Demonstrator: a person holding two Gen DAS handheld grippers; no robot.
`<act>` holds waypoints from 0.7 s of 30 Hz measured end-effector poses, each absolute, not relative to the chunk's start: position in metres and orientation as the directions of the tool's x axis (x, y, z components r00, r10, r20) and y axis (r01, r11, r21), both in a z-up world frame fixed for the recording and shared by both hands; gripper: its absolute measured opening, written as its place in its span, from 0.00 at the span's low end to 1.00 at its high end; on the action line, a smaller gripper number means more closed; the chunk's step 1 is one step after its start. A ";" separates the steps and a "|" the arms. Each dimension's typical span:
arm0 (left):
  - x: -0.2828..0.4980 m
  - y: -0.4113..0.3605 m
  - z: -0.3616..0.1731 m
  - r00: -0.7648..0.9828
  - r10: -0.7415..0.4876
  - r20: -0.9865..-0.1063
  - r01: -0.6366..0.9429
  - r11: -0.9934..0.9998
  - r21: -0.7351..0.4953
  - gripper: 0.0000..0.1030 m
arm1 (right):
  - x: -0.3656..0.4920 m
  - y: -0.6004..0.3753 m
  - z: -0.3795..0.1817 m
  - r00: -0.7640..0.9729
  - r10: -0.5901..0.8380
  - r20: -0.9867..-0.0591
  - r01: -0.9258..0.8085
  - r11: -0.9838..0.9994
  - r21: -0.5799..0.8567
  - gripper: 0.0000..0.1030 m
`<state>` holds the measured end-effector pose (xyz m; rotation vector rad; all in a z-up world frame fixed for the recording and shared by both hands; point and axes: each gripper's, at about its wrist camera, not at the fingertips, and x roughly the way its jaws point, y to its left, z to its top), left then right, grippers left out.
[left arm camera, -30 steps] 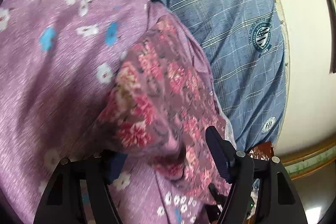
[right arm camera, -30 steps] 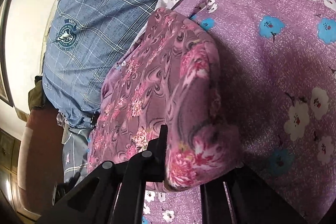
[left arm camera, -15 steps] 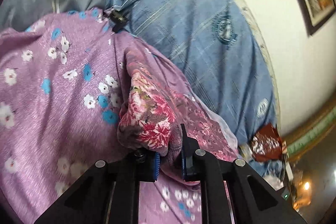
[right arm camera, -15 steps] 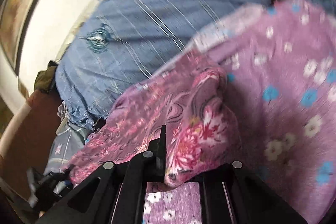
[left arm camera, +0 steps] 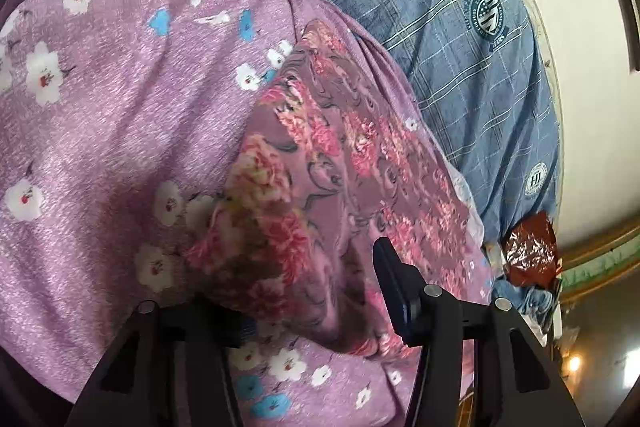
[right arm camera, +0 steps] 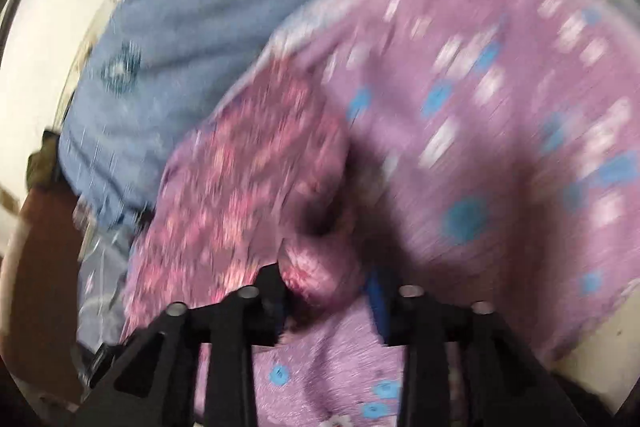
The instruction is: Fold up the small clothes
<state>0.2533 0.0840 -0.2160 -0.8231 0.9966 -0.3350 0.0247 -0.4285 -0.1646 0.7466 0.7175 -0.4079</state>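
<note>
A small folded garment (left arm camera: 340, 155) in dusky pink with red and pink flowers lies on a lilac sheet (left arm camera: 120, 107) printed with white and blue blossoms. My left gripper (left arm camera: 316, 307) is at its near end. The jaws are opening, with the garment's thick fold between them and draped over the left finger. The right finger stands clear of the cloth. The right wrist view is blurred. It shows my right gripper (right arm camera: 326, 289) at the other end of the garment (right arm camera: 248, 179), its jaws opening with a rolled edge of cloth loose between them.
A blue plaid cloth (left arm camera: 460, 47) with round crests lies beyond the garment, against a white wall (left arm camera: 592, 107). A red-brown shiny packet (left arm camera: 530, 251) sits at its lower corner. In the right wrist view a brown surface (right arm camera: 44, 267) shows at the left edge, past the blue cloth (right arm camera: 192, 39).
Half a second ago both grippers were shut on the garment's folded ends; now both pairs of jaws have parted. The right gripper has pulled back and up, blurring its view.
</note>
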 end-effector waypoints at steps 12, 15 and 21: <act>0.249 0.052 -0.210 0.594 -0.537 -0.599 0.014 0.751 -0.660 0.21 | 0.149 -0.320 -0.166 0.682 0.145 -0.716 0.262 0.867 0.425 0.09; 0.252 0.046 -0.211 0.601 -0.533 -0.596 0.025 0.757 -0.652 0.26 | 0.169 -0.302 -0.185 0.661 0.237 -0.712 0.217 0.849 0.483 0.09; 0.250 0.033 -0.200 0.623 -0.480 -0.617 0.081 0.825 -0.560 0.20 | 0.180 -0.302 -0.219 0.594 0.354 -0.723 0.239 0.780 0.578 0.03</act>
